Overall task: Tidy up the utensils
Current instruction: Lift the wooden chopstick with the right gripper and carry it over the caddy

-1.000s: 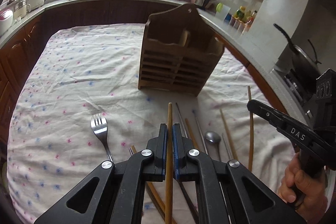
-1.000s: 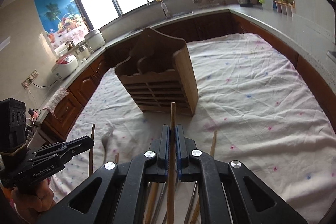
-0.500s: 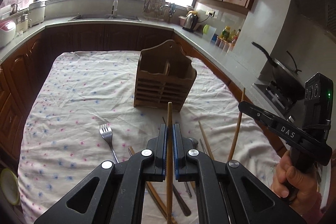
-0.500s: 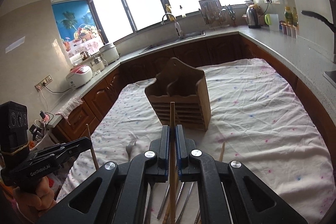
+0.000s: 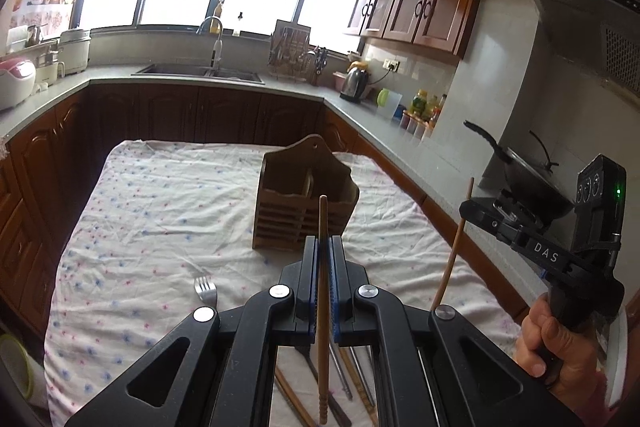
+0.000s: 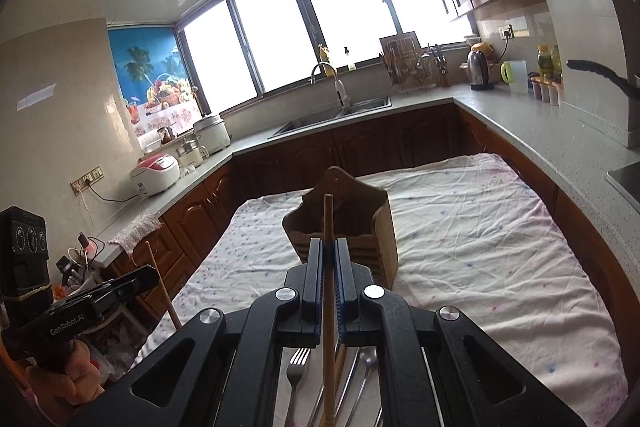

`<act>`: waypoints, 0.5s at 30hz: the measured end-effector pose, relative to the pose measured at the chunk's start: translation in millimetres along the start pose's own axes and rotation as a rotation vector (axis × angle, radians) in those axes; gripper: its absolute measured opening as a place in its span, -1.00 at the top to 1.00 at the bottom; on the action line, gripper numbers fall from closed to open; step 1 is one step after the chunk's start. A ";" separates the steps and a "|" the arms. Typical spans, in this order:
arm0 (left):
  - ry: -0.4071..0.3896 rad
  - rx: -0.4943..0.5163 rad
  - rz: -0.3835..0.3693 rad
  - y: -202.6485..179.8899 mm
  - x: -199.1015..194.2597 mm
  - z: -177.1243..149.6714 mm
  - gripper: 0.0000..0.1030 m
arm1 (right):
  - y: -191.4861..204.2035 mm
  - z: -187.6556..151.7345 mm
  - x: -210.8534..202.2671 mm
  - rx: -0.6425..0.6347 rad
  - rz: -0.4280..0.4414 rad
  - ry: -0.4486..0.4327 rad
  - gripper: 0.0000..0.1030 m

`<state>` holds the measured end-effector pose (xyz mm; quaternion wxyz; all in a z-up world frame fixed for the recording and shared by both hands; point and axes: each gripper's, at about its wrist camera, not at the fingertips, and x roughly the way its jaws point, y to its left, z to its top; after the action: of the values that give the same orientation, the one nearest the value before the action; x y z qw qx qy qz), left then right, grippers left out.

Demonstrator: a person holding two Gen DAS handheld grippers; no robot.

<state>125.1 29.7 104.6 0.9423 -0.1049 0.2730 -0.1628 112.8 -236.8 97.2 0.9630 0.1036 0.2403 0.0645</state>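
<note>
My left gripper (image 5: pixel 323 242) is shut on a wooden chopstick (image 5: pixel 322 307) that pokes out past its tips. My right gripper (image 6: pixel 328 245) is shut on a second wooden chopstick (image 6: pixel 329 303). Both hang above the near end of the table, short of the wooden utensil holder (image 5: pixel 304 203), which stands upright mid-table and also shows in the right wrist view (image 6: pixel 348 227). The right gripper (image 5: pixel 468 207) appears in the left view with its chopstick (image 5: pixel 454 251); the left gripper (image 6: pixel 154 275) appears at the lower left of the right view. A fork (image 5: pixel 206 289) and other utensils (image 5: pixel 352 367) lie below.
A flowered white cloth (image 5: pixel 160 211) covers the table. Dark wood cabinets and a grey counter (image 5: pixel 200 81) ring it, with a sink, kettle and rice cookers. A black wok (image 5: pixel 532 179) sits on the stove at right. A person's hand (image 5: pixel 552 343) grips the right handle.
Both grippers have risen and pulled back with their chopsticks. The holder now looks smaller and farther off, and more of the kitchen shows. The utensils on the cloth have dropped toward the frames' bottom.
</note>
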 end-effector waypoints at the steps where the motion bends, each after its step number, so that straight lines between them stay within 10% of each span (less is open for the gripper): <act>1: -0.009 0.000 0.001 0.7 -0.6 1.0 0.96 | -0.2 1.6 1.1 -0.002 -0.003 -0.005 0.90; 15: -0.122 -0.029 0.020 16.8 21.7 14.7 0.96 | -10.0 21.0 26.4 0.005 -0.021 -0.069 0.90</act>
<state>154.7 38.9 101.6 0.9571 -0.1257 0.2186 -0.1429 146.7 -245.5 101.1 0.9711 0.1057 0.2079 0.0500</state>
